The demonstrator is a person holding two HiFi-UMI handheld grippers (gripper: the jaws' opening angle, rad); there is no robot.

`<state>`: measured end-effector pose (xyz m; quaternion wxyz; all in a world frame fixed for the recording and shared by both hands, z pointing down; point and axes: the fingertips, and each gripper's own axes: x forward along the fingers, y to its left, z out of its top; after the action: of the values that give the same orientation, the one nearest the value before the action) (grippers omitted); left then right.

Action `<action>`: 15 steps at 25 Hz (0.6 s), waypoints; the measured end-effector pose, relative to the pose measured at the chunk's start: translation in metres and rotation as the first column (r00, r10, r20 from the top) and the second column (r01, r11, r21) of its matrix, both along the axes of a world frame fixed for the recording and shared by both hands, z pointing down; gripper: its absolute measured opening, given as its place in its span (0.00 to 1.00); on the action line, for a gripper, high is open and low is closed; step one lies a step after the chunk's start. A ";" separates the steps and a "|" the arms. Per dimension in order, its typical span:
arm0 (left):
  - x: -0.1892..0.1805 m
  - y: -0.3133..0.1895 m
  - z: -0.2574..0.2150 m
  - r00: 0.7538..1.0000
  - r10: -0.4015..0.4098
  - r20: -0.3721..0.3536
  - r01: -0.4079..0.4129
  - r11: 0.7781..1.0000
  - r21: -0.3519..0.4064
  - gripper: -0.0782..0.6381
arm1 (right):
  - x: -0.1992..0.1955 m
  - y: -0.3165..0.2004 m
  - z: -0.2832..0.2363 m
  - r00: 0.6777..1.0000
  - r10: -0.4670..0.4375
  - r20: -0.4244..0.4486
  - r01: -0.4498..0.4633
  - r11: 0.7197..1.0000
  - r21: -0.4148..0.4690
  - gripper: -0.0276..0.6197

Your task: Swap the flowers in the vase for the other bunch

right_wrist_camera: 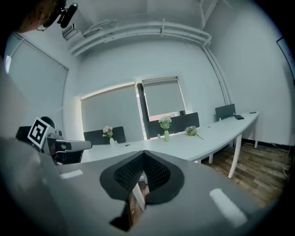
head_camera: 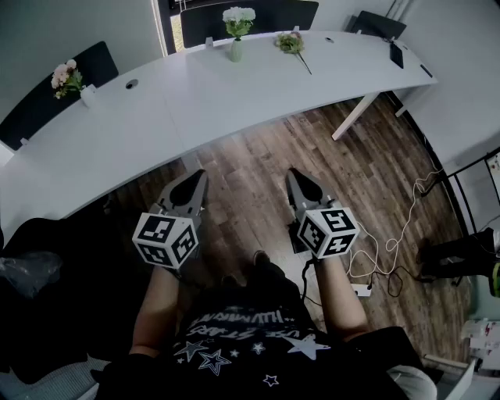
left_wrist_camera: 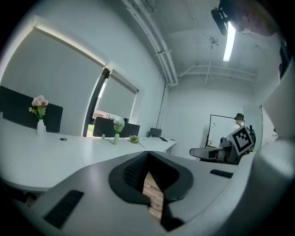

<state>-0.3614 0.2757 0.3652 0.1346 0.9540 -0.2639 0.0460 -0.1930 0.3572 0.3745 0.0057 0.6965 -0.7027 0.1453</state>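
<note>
You hold the left tool [head_camera: 200,175] and the right tool [head_camera: 292,173] low in front of you, jaws together and empty, over a wooden floor [head_camera: 258,152]. Beyond them curves a long white table [head_camera: 156,109]. Near its far edge a pale green vase [head_camera: 236,51] holds white flowers [head_camera: 238,17]. A loose bunch [head_camera: 291,42] lies near its right. Far left, pink flowers [head_camera: 66,76] stand in a second vase [head_camera: 87,95].

a white cable [head_camera: 407,221] loops over the wood floor [head_camera: 258,164], black chairs [head_camera: 269,14] behind the white table [head_camera: 156,109].
</note>
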 end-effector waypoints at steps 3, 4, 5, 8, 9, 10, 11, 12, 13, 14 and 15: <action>0.000 0.000 0.002 1.000 0.008 -0.003 -0.008 1.000 -0.008 0.12 | -0.004 -0.001 0.001 1.000 -0.008 -0.006 0.008 1.000 -0.004 0.05; 0.000 0.000 0.002 1.000 0.011 -0.004 -0.011 1.000 -0.007 0.12 | -0.004 -0.001 0.001 1.000 -0.009 -0.007 0.009 1.000 -0.005 0.05; 0.001 0.001 0.003 1.000 0.015 -0.003 -0.015 1.000 -0.005 0.12 | -0.005 -0.002 0.002 1.000 -0.011 -0.007 0.011 1.000 -0.006 0.04; 0.003 0.002 0.005 1.000 0.025 0.001 -0.025 1.000 -0.003 0.12 | -0.007 -0.001 0.003 1.000 -0.015 -0.007 0.015 1.000 -0.011 0.05; 0.002 0.002 0.006 1.000 0.026 0.002 -0.026 1.000 -0.003 0.12 | -0.008 0.000 0.004 1.000 -0.014 -0.007 0.014 1.000 -0.013 0.05; 0.002 0.002 0.006 1.000 0.027 0.003 -0.027 1.000 -0.004 0.12 | -0.008 0.001 0.004 1.000 -0.011 -0.006 0.011 1.000 -0.015 0.05; 0.001 0.002 0.006 1.000 0.026 0.002 -0.026 1.000 -0.004 0.12 | -0.008 0.001 0.005 1.000 -0.007 -0.004 0.007 1.000 -0.016 0.05; 0.000 0.001 0.006 1.000 0.025 0.001 -0.025 1.000 -0.005 0.12 | -0.009 0.002 0.005 1.000 -0.004 0.001 0.004 1.000 -0.014 0.05; -0.001 0.001 0.007 1.000 0.025 -0.001 -0.025 1.000 -0.008 0.12 | -0.009 0.003 0.004 1.000 -0.003 0.010 0.003 1.000 -0.009 0.05; -0.001 0.000 0.008 1.000 0.026 -0.004 -0.026 1.000 -0.012 0.12 | -0.010 0.004 0.003 1.000 -0.001 0.021 0.001 1.000 0.001 0.05; -0.001 -0.001 0.009 1.000 0.030 -0.006 -0.030 0.999 -0.017 0.12 | -0.011 0.006 0.001 0.999 0.004 0.032 -0.004 1.000 0.012 0.05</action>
<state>-0.3624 0.2750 0.3744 0.1430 0.9568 -0.2489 0.0475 -0.2041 0.3628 0.3760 -0.0102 0.6955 -0.7022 0.1520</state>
